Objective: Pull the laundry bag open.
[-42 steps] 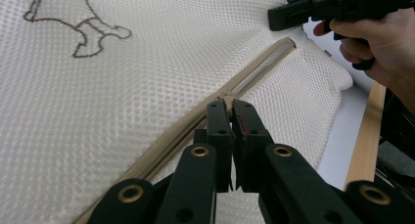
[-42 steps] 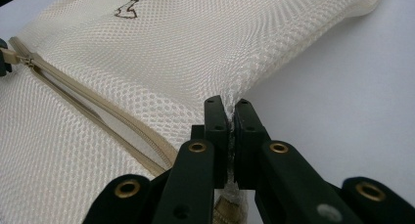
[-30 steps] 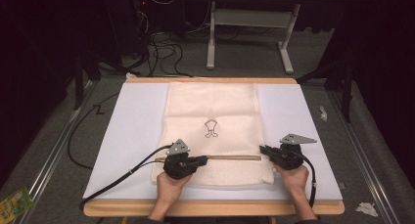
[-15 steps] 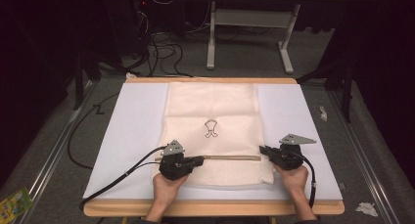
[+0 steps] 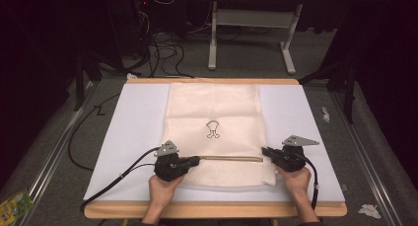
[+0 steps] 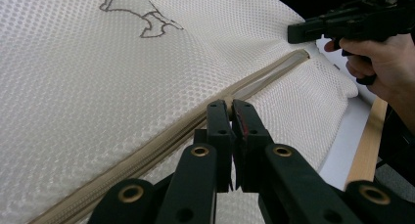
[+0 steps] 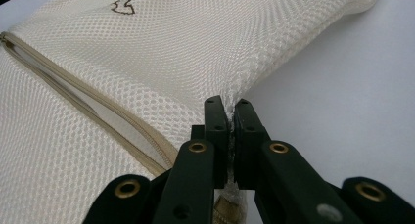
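Note:
A cream mesh bag (image 5: 214, 107) with a small dark emblem (image 5: 212, 129) lies flat on the table. A tan zipper (image 5: 231, 158) runs across its near part. My left gripper (image 5: 197, 160) is at the zipper's left stretch, its jaws (image 6: 231, 104) shut right on the zipper line, with the pull hidden between them. Beyond the jaws the zipper (image 6: 274, 72) gapes open. My right gripper (image 5: 263, 150) is shut on the bag's right edge, with mesh (image 7: 227, 111) pinched between the jaws (image 7: 229, 102). It also shows far off in the left gripper view (image 6: 293, 33).
A white sheet (image 5: 138, 117) covers the wooden table (image 5: 212, 209) under the bag. Cables (image 5: 162, 48) and a desk frame (image 5: 251, 33) lie on the floor beyond. A green packet (image 5: 15, 204) and crumpled paper (image 5: 368, 210) lie beside the table.
The left gripper has slid a little to the left along the zipper, baring more of it. The right gripper has kept still.

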`<state>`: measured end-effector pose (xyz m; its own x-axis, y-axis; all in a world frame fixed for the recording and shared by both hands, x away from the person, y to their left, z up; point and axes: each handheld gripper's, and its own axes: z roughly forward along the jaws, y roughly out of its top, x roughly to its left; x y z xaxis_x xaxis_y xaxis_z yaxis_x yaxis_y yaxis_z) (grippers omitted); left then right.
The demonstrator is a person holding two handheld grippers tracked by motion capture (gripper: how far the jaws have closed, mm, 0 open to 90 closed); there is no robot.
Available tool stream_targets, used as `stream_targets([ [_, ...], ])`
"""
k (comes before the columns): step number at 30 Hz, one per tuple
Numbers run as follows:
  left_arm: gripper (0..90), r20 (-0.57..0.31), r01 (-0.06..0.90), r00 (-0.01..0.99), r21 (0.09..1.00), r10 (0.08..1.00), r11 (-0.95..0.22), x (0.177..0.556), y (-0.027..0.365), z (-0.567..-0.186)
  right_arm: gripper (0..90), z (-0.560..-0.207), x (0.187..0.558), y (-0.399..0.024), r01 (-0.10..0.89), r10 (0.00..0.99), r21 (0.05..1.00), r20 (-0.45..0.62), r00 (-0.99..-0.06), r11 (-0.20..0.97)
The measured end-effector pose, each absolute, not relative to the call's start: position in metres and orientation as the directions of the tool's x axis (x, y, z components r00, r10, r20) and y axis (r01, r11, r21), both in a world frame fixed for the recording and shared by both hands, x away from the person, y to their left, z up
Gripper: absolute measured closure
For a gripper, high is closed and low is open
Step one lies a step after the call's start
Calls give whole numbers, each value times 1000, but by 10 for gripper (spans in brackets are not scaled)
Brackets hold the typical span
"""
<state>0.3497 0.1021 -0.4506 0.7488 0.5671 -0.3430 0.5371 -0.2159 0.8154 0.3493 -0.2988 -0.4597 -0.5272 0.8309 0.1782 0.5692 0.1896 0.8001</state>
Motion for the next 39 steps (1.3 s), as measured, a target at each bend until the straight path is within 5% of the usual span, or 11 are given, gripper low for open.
stream_targets([
  [39, 871, -332, 538, 725, 820, 603, -196, 346, 124, -451, 881, -458, 350, -299, 563, 840, 805, 169, -516, 184],
])
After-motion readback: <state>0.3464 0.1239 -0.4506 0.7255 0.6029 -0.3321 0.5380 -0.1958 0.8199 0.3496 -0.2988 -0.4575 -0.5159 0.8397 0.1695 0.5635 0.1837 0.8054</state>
